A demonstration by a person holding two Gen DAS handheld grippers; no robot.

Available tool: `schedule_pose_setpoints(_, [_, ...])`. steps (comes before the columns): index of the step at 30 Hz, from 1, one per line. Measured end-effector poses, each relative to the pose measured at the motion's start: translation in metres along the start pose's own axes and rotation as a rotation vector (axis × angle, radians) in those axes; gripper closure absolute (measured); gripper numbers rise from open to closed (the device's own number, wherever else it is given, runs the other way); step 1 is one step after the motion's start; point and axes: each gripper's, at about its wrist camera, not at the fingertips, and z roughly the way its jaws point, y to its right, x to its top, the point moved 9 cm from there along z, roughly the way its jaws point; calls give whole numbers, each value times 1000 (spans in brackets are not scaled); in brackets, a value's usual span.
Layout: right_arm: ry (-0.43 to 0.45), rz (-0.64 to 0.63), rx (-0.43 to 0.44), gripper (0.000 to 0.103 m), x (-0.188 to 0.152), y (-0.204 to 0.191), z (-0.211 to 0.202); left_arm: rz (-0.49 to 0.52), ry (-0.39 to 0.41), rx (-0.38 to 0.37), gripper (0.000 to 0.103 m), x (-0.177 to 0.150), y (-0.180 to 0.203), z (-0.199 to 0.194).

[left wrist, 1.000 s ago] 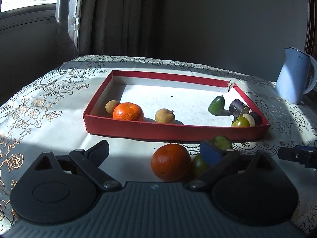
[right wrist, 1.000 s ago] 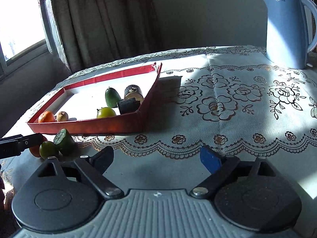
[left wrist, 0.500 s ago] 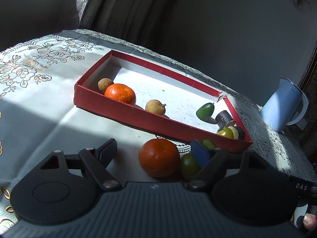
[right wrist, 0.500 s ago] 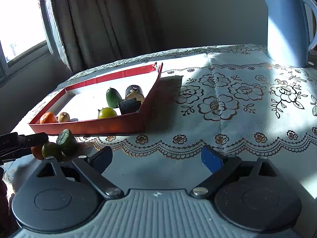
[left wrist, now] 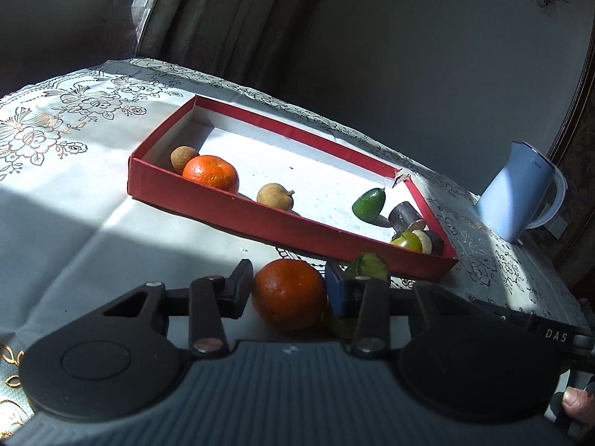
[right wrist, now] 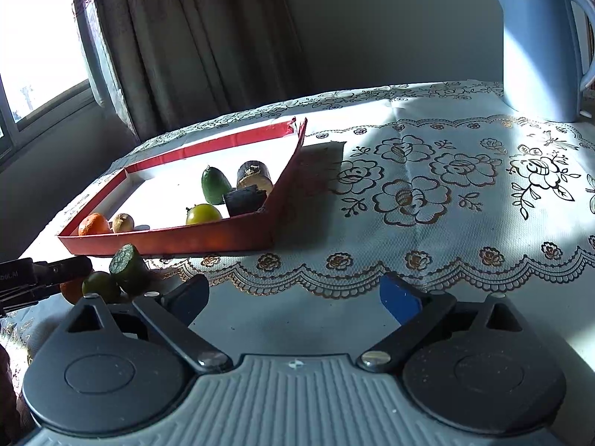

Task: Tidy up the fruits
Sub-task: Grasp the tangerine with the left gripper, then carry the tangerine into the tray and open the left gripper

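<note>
A red tray holds a tangerine, two brown longans, a green fruit, dark cane pieces and a yellow-green fruit. In front of the tray, my left gripper has closed onto a big orange, its pads against both sides. A cut green piece lies just behind the right finger. In the right wrist view my right gripper is open and empty above the tablecloth, right of a green fruit and the cut piece.
A blue kettle stands at the far right of the table. The flowered tablecloth covers the table. Curtains and a window are behind the tray. The left gripper's finger shows at the left edge of the right wrist view.
My left gripper moved forward around the orange and its fingers closed from wide open onto it. The view tilted. The right gripper stayed almost still.
</note>
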Motion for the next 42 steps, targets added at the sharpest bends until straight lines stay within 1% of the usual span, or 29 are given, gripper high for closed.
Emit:
schedule_pose_setpoints(2, [1, 4, 3, 4, 0, 0, 0, 51, 13, 23, 65, -1, 4, -2])
schedule_pose_setpoints(8, [2, 8, 7, 4, 0, 0, 0, 120, 18, 48, 65, -5, 6, -9])
schedule_pose_setpoints(12, [2, 7, 6, 4, 0, 1, -1, 158, 49, 76, 65, -2, 3, -18])
schedule_pose_setpoints(18, [2, 8, 7, 4, 0, 1, -1, 198, 112, 94, 65, 18, 5, -29])
schedule_pose_setpoints(24, [2, 8, 7, 4, 0, 1, -1, 238, 156, 100, 65, 38, 11, -25])
schedule_pose_setpoints(27, [2, 7, 7, 3, 0, 1, -1, 269, 171, 115, 65, 53, 14, -16])
schedule_pose_setpoints(32, [2, 12, 13, 3, 1, 1, -1, 311, 177, 163, 65, 71, 16, 12])
schedule_pose_setpoints(37, [1, 17, 23, 1, 1, 1, -1, 300, 142, 189, 65, 77, 9, 41])
schedule_pose_setpoints(42, [1, 23, 30, 0, 2, 1, 0, 293, 106, 206, 65, 73, 4, 59])
